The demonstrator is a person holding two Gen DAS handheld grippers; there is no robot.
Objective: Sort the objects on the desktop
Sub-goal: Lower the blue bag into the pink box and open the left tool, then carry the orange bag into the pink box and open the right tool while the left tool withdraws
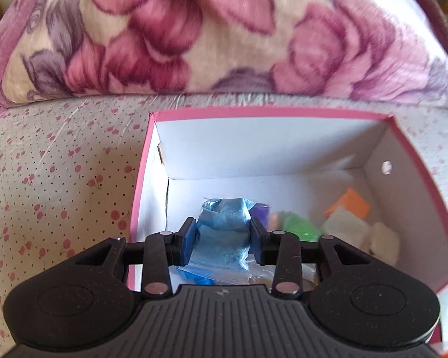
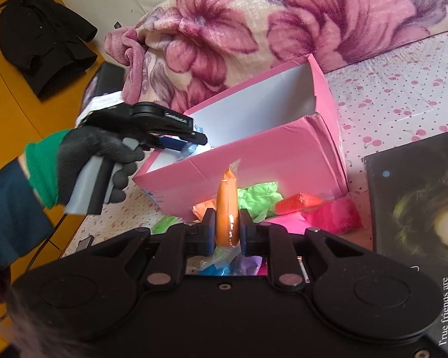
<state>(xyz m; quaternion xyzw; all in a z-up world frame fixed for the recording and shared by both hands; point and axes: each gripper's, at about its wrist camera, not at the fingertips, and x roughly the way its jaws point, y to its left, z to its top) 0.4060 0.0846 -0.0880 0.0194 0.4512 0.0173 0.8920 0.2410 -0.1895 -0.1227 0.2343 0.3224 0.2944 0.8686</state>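
My left gripper (image 1: pixel 223 235) is shut on a blue clay bag (image 1: pixel 224 232) and holds it over the open pink box (image 1: pixel 265 112). Inside the box lie green (image 1: pixel 295 223), orange (image 1: pixel 351 204) and white (image 1: pixel 343 226) packets. The right wrist view shows the left gripper (image 2: pixel 198 140) at the box's left rim. My right gripper (image 2: pixel 227 232) is shut on an orange clay bag (image 2: pixel 227 208), held upright in front of the pink box (image 2: pixel 254 161). Green (image 2: pixel 258 194), red (image 2: pixel 298 203) and pink (image 2: pixel 331 216) bags lie on the bed beside the box.
A floral blanket (image 1: pixel 194 29) is piled behind the box. A dark book (image 2: pixel 418 208) with a face on its cover lies at the right. A black garment (image 2: pixel 44 41) lies on the orange floor at the left.
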